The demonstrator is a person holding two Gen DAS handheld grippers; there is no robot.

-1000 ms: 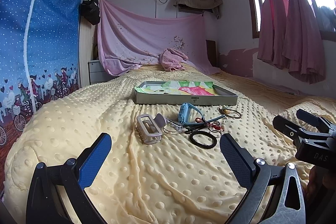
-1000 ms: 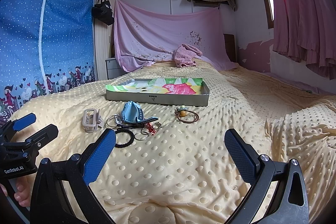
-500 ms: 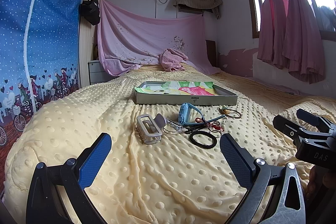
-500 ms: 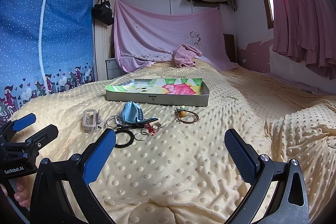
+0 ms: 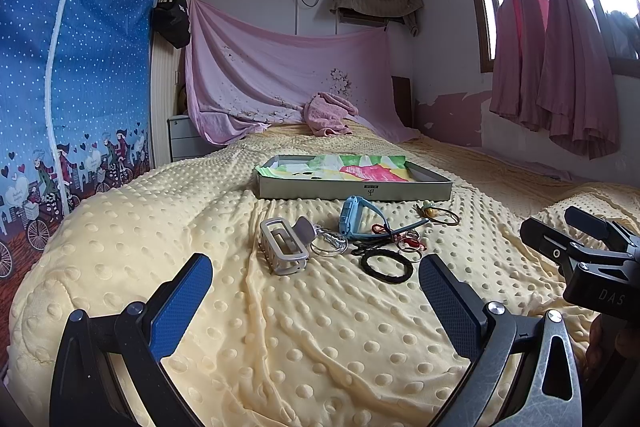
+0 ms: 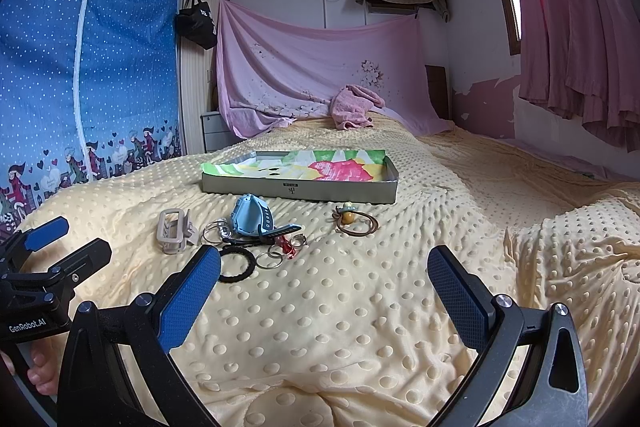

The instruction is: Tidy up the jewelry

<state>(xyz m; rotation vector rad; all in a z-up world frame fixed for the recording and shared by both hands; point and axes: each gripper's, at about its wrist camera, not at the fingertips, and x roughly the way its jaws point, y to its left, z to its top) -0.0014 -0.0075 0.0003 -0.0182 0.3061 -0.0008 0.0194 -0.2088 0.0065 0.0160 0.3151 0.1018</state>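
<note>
A shallow grey tray [image 5: 352, 191] [image 6: 300, 189] lined with colourful paper lies on the yellow dotted blanket. In front of it lies a pile: a beige hair claw [image 5: 282, 245] [image 6: 173, 235], silver rings [image 5: 329, 245] [image 6: 216, 229], a blue watch [image 5: 354, 221] [image 6: 250, 217], a black hair tie [image 5: 387, 267] [image 6: 237, 267], small red-and-silver rings [image 5: 410, 243] [image 6: 285, 247], and a brown hair tie with a yellow bead [image 5: 438, 215] [image 6: 356, 221]. My left gripper [image 5: 316, 291] is open and empty, short of the pile. My right gripper [image 6: 324, 287] is open and empty, to the pile's right.
The blanket [image 6: 360, 307] covers a wide bed. A pink towel [image 5: 326, 115] lies near the headboard drape. A blue patterned wardrobe [image 5: 60, 87] stands at left, pink curtains [image 5: 560, 67] at right. The right gripper also shows in the left wrist view [image 5: 584, 243].
</note>
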